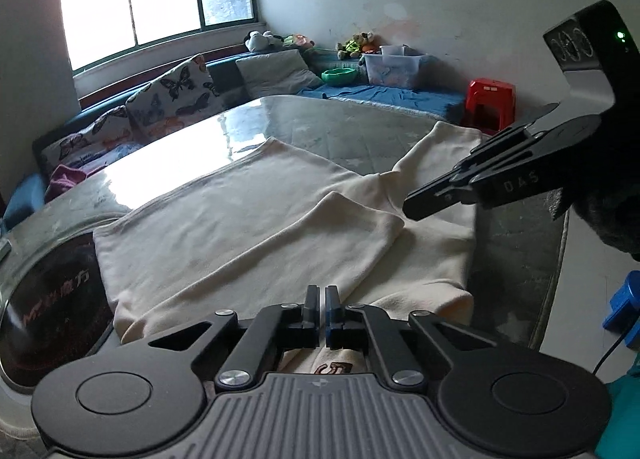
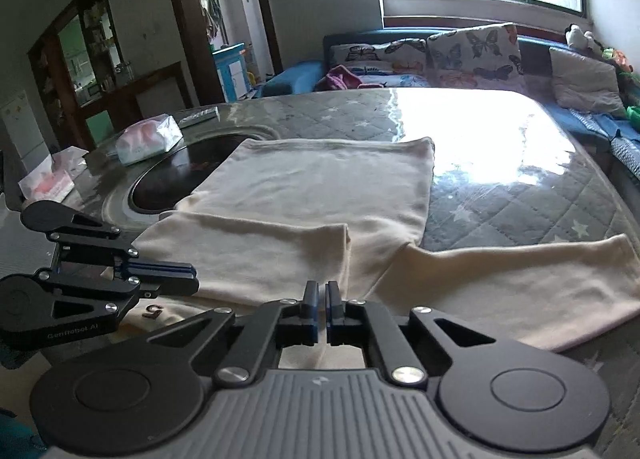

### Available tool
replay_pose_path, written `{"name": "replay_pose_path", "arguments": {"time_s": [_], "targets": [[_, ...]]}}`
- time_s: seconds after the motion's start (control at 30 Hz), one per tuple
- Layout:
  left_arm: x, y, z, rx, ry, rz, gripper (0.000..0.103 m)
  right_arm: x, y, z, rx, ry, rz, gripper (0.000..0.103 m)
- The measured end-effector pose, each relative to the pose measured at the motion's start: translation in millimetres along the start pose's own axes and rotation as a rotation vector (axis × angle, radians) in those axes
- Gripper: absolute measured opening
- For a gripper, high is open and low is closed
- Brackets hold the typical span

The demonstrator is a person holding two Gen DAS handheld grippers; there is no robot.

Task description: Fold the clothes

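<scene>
A cream shirt [image 1: 248, 219] is lying spread flat on a glass-topped table [image 1: 340, 131], its hem toward the far side and its collar end at the near edge, where a dark printed mark is showing. One sleeve [image 2: 248, 251] is lying folded inward across the body, and the other sleeve [image 2: 520, 279] is stretching out to the right along the near edge of the table.

The left gripper [image 1: 322, 295] is hovering just over the near end of the shirt, its two fingers pressed together with only a thin slit between them and no cloth caught there. In the right wrist view it is lying at the left, pointing right over the collar end, just beside the folded sleeve.

The right gripper [image 2: 322, 291] is hanging near the place where the outstretched sleeve is joining the body, its fingers also drawn together and pinching nothing. In the left wrist view its closed tip is sitting above that sleeve at the right; whether it is touching the cloth cannot be told.

Two tissue packs [image 2: 148, 139] are resting at the far left of the table.
</scene>
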State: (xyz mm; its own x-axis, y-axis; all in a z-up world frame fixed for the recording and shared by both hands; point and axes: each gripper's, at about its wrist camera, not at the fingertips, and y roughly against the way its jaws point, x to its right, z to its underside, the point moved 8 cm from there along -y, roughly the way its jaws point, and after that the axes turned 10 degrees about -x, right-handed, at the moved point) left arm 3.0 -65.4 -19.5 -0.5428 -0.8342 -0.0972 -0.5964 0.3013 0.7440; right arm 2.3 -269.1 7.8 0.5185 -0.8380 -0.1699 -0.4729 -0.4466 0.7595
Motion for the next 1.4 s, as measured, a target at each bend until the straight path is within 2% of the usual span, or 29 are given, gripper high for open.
{"name": "replay_pose_path", "arguments": {"time_s": [0.2, 0.27, 0.37, 0.4, 0.47, 0.63, 0.83, 1.0, 1.17, 1.23, 1.4], "targets": [[1, -4, 0, -0.013, 0.003, -0.011, 0.006, 4, -16, 0, -0.004, -0.006, 0.013, 0.016], [2, -7, 0, -0.018, 0.001, -0.013, 0.010, 5, -23, 0, -0.007, -0.009, 0.016, 0.017], [2, -11, 1, -0.028, -0.005, -0.007, 0.010, 1, -24, 1, -0.013, 0.009, 0.008, 0.013], [2, -12, 2, -0.032, -0.008, -0.004, 0.009, -1, -24, 2, -0.015, 0.017, 0.005, 0.007], [3, -12, 3, -0.038, -0.009, 0.006, 0.006, -3, -19, 3, -0.012, 0.017, 0.000, 0.006], [7, -4, 5, -0.029, -0.034, 0.041, 0.005, -5, -1, 10, -0.009, -0.012, -0.013, 0.006], [8, 2, 4, -0.028, -0.042, 0.083, 0.006, 14, 4, 16, 0.023, -0.070, 0.026, 0.022], [9, 6, -8, -0.006, -0.028, 0.068, 0.008, 52, 20, 19, 0.064, -0.196, 0.087, 0.022], [17, -5, -23, 0.009, -0.004, 0.060, 0.010, 111, 40, 29, 0.101, -0.313, 0.234, 0.022], [20, -13, -28, 0.010, 0.005, 0.061, 0.015, 138, 46, 32, 0.116, -0.371, 0.286, 0.024], [27, -33, -31, -0.021, 0.017, 0.083, 0.016, 192, 49, 39, 0.133, -0.480, 0.359, 0.030]]}}
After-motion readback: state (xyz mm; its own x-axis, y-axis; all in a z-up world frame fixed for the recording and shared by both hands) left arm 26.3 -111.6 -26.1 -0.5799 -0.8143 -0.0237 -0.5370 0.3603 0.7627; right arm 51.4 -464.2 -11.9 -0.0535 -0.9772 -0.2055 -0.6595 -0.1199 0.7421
